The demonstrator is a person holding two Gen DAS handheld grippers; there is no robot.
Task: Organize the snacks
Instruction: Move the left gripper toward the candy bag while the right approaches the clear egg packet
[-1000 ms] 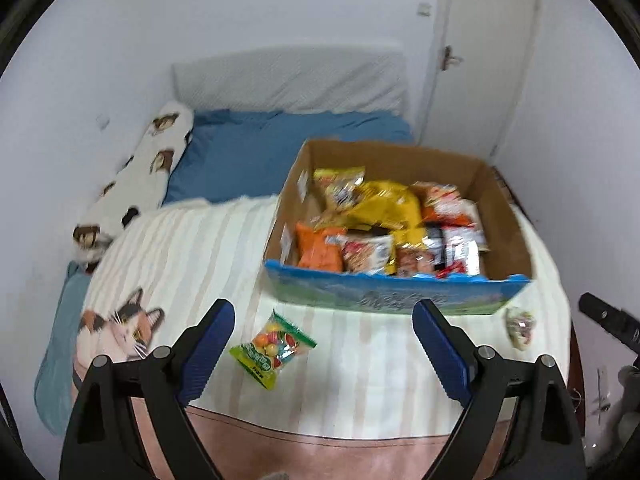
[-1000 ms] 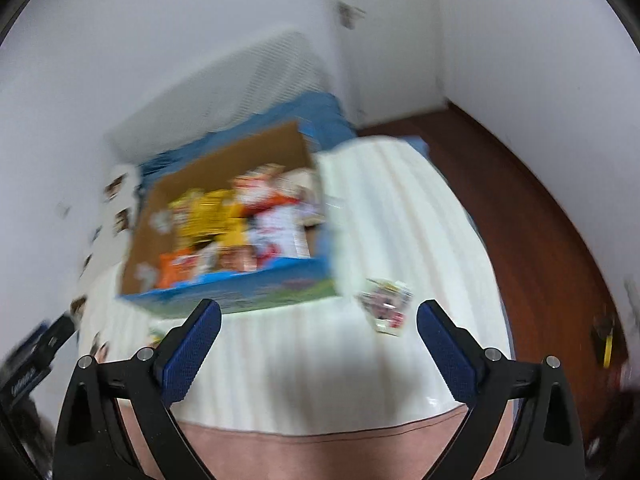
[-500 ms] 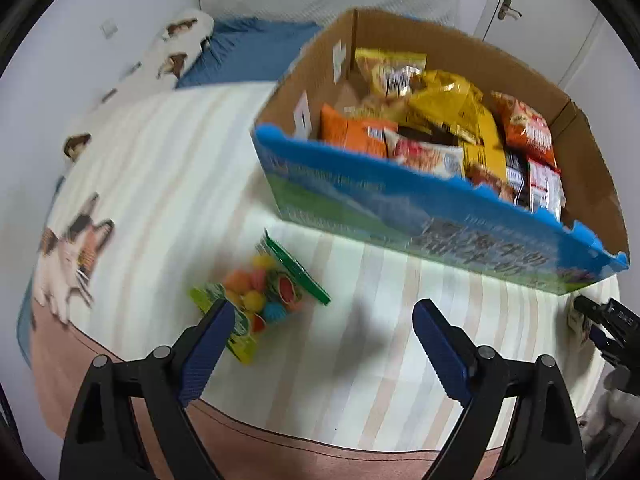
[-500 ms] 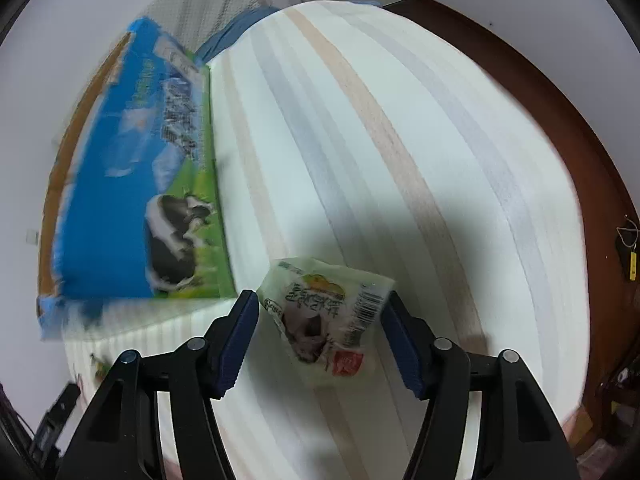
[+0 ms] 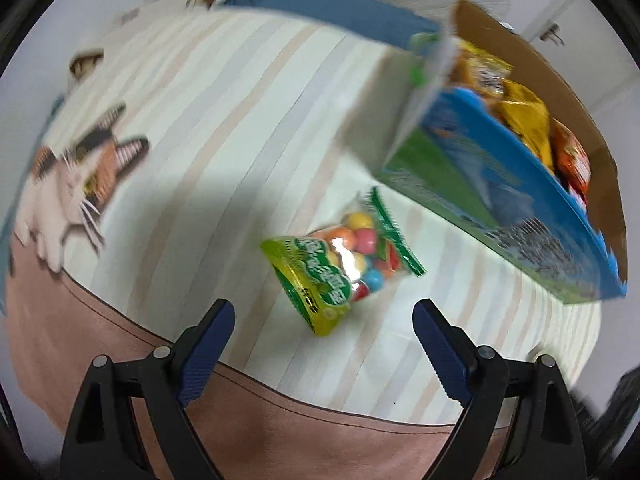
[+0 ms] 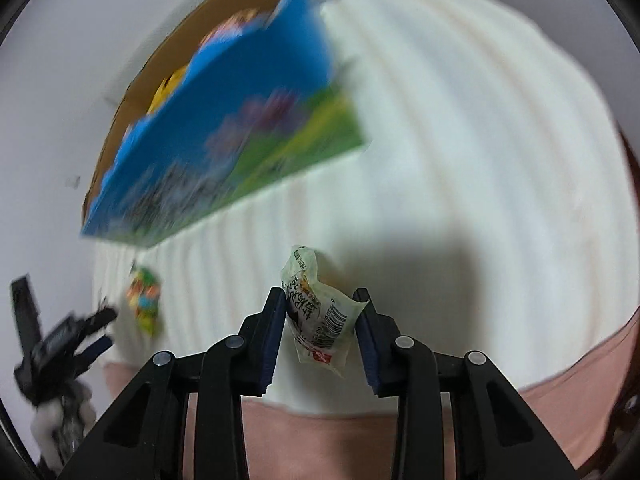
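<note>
A green bag of coloured candy balls [image 5: 340, 264] lies on the striped bed, just ahead of my open left gripper [image 5: 324, 320]. It also shows in the right wrist view [image 6: 144, 300] at lower left. My right gripper [image 6: 320, 312] is shut on a small pale snack packet [image 6: 320, 312] with a barcode, held above the bed. The blue and green cardboard box [image 5: 500, 200] full of snack bags stands to the right of the candy bag; in the right wrist view the box [image 6: 224, 132] is at upper left.
The bed has a striped cover [image 5: 224, 120] with a cat print [image 5: 76, 184] at left and a pink lower edge [image 5: 280, 420]. A blue pillow [image 5: 320, 0] lies at the head. The left gripper [image 6: 60, 344] shows in the right wrist view.
My left gripper has dropped closer to the candy bag, which now lies between its fingers. My right gripper has shut on the pale packet and lifted it.
</note>
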